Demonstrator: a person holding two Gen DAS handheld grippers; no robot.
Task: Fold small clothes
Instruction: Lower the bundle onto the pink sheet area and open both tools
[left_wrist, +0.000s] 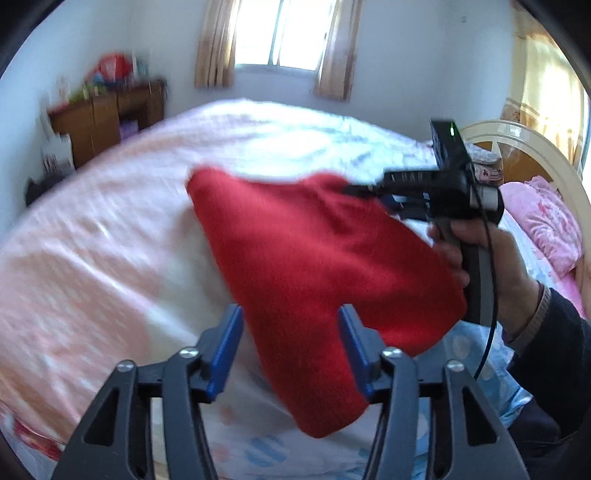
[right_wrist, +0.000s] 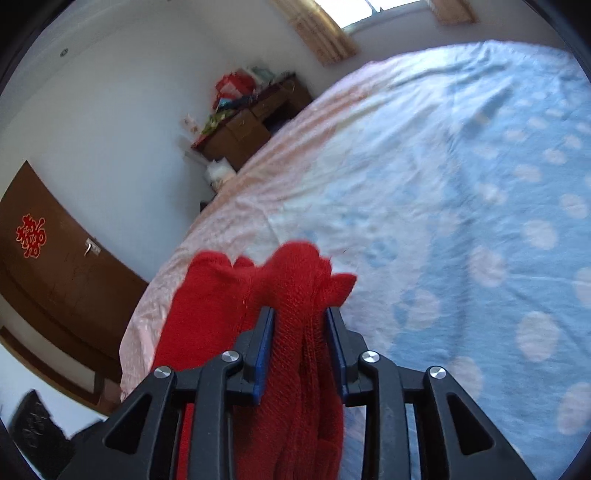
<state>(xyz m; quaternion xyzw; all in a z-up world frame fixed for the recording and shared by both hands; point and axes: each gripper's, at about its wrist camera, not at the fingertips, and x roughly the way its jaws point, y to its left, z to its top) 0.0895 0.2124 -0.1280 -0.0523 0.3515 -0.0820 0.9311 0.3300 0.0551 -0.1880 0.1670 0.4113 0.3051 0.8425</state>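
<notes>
A red knitted garment (left_wrist: 314, 254) hangs in the air above the bed (left_wrist: 110, 229). My right gripper (right_wrist: 300, 332) is shut on a bunched edge of the red garment (right_wrist: 295, 288), which drapes down over its left side. In the left wrist view the right gripper (left_wrist: 354, 190) holds the garment's upper right corner, with the hand on its handle. My left gripper (left_wrist: 290, 332) is open; a lower part of the garment hangs between its blue fingers (left_wrist: 225, 347), and the fingers are not closed on it.
The bed has a pink and blue spotted sheet (right_wrist: 461, 221). A pink pillow (left_wrist: 550, 221) and a cream headboard (left_wrist: 532, 147) are at the right. A wooden dresser (left_wrist: 107, 114) stands by the far wall. A brown door (right_wrist: 55, 266) is at the left.
</notes>
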